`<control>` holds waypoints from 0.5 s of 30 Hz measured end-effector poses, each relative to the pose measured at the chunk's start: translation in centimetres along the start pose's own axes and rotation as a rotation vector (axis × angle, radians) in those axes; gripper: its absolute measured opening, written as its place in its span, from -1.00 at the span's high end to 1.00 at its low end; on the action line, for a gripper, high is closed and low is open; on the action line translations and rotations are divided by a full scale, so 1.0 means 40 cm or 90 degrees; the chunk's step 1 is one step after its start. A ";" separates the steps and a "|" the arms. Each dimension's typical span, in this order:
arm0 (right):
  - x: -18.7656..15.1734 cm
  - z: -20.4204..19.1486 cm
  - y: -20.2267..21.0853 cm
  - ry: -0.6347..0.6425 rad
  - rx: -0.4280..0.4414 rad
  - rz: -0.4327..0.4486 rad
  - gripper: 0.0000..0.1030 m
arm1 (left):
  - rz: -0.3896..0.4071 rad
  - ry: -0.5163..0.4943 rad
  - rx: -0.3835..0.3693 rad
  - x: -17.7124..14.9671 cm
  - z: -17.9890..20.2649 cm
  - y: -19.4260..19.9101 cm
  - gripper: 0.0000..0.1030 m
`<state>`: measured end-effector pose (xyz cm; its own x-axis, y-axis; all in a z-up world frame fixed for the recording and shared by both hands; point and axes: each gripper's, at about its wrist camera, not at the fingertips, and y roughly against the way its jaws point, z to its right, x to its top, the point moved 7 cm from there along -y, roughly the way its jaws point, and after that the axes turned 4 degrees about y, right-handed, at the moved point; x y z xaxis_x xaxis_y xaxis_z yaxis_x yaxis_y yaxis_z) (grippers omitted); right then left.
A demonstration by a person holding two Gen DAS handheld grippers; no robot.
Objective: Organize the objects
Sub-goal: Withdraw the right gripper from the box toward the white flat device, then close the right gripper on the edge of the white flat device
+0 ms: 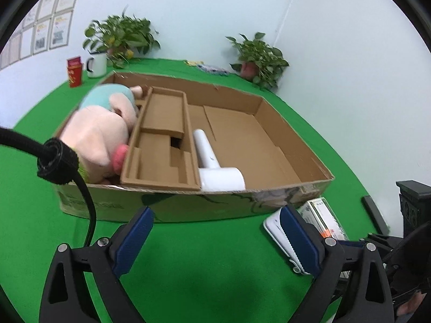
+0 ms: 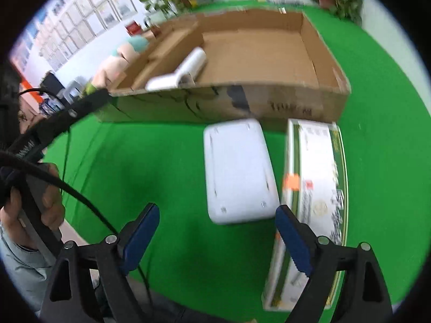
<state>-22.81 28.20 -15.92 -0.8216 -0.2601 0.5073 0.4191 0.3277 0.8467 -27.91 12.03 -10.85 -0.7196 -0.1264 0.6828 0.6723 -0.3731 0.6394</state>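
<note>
Both tools (image 1: 216,223) (image 2: 216,222) gape empty above green cloth (image 1: 204,263).

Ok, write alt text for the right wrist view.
An open claw hangs over a green table, above a flat white device lying beside a green-and-white carton. Behind them, a shallow cardboard box holds a white handheld appliance.

Matt brown cardboard box (image 1: 293,145), fuzzy cloth plush (image 1: 99,132) inside, glossy white plastic case (image 2: 237,172) ahead of jaws, green felt table (image 1: 204,255) beneath.

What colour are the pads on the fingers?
Dark blue pads, clearest in the left wrist view.
</note>
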 end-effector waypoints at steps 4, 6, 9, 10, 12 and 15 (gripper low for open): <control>-0.008 -0.026 -0.036 0.018 0.047 -0.009 -0.70 | -0.026 0.011 -0.027 -0.014 0.005 -0.032 -0.86; -0.006 -0.030 -0.038 0.042 0.028 0.011 -0.73 | -0.037 0.013 -0.036 -0.020 0.006 -0.047 -0.86; 0.000 -0.022 -0.044 0.040 0.027 0.025 -0.73 | -0.054 0.012 -0.041 -0.030 0.012 -0.072 -0.86; 0.007 -0.018 -0.047 0.033 0.030 0.029 -0.73 | -0.059 0.010 -0.043 -0.035 0.016 -0.078 -0.86; 0.014 -0.007 -0.046 0.027 0.036 0.034 -0.73 | -0.068 -0.001 -0.050 -0.042 0.027 -0.093 -0.86; 0.017 0.014 -0.051 0.042 0.007 0.038 -0.73 | -0.080 0.006 -0.072 -0.050 0.039 -0.109 -0.86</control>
<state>-24.43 27.86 -17.40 -0.7673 -0.2994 0.5671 0.4626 0.3541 0.8128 -29.14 15.35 -14.46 -0.7989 -0.0798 0.5961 0.5530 -0.4870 0.6760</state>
